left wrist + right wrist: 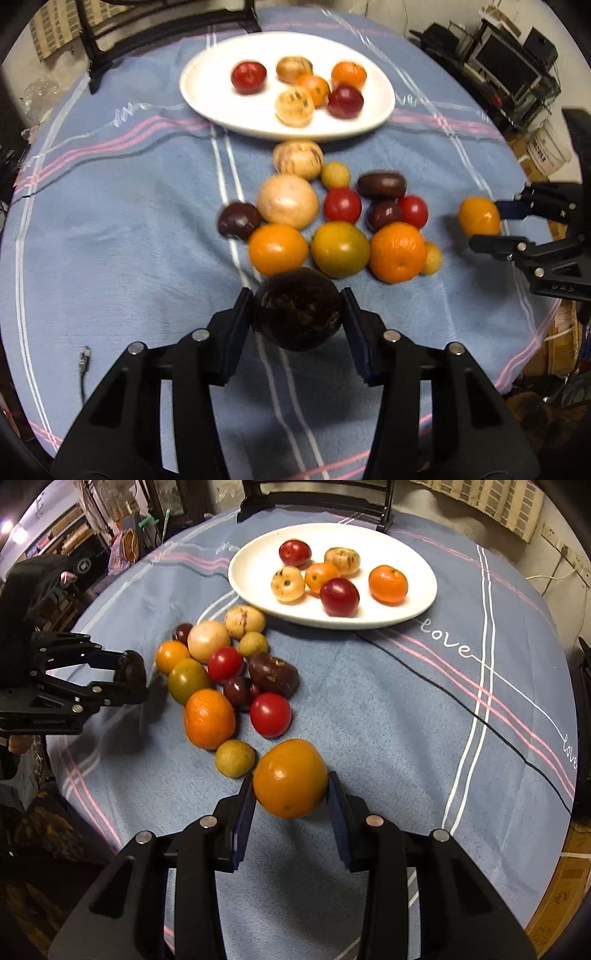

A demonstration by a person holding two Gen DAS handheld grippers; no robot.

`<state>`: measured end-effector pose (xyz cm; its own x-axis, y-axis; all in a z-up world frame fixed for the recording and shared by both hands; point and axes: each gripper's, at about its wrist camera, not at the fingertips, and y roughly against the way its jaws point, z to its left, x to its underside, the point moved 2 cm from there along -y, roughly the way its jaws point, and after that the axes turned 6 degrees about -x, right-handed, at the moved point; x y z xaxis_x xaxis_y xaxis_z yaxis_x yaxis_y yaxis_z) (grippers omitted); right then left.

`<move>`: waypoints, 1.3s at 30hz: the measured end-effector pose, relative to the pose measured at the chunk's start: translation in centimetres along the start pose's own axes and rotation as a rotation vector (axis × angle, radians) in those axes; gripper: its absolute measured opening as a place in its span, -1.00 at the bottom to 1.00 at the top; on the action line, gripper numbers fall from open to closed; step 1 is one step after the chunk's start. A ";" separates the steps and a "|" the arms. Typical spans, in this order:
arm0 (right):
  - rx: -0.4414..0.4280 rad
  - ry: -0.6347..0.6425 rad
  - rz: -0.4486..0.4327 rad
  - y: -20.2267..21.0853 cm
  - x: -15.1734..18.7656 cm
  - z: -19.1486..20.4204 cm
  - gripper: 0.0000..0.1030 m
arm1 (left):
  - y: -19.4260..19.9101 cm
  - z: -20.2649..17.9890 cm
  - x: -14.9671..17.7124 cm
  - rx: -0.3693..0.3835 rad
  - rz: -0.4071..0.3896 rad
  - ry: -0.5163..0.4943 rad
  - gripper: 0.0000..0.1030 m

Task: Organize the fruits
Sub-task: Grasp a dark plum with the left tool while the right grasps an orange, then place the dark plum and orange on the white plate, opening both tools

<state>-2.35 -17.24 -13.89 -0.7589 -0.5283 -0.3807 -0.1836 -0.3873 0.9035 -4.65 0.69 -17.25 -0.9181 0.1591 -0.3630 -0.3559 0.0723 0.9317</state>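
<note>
Six fruits are counted on the white plate (421,602) at the far side of the blue tablecloth (406,720): two red, two orange, two pale speckled. So a fair share is judged done, but the bigger share is left, because a loose pile of fruits (332,214) is seen on the cloth just short of the plate, roughly a dozen pieces, touching one another.

Two more are in hand. A dark round fruit (297,312) is gripped by the left gripper (297,314), both pads pressed against its sides, and it is held at the near edge of the pile, seemingly just above the cloth. An orange fruit (290,778) is clamped in the right gripper (290,786), fingers closed on its flanks, just beside a small yellow-green fruit (235,758) at the pile's near end.

On orientation: the orange fruit is nearly round, so little long axis is offered; its small dimple is turned toward the camera. The dark fruit looks round too, and its stem end cannot be made out.

The plate lies well apart from both held fruits, beyond the pile, so a carry across is judged to be needed for each.
</note>
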 end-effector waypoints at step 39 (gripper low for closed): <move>-0.022 -0.064 -0.270 3.6 -18.8 -6.3 -0.25 | 1.8 1.4 -21.0 -0.073 -0.236 0.009 -0.05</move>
<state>15.22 -13.44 -4.72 -0.7226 -0.3548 -0.5933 -0.3717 -0.5242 0.7662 14.23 -1.13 -8.02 -0.8095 0.1376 -0.5708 -0.5720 0.0347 0.8195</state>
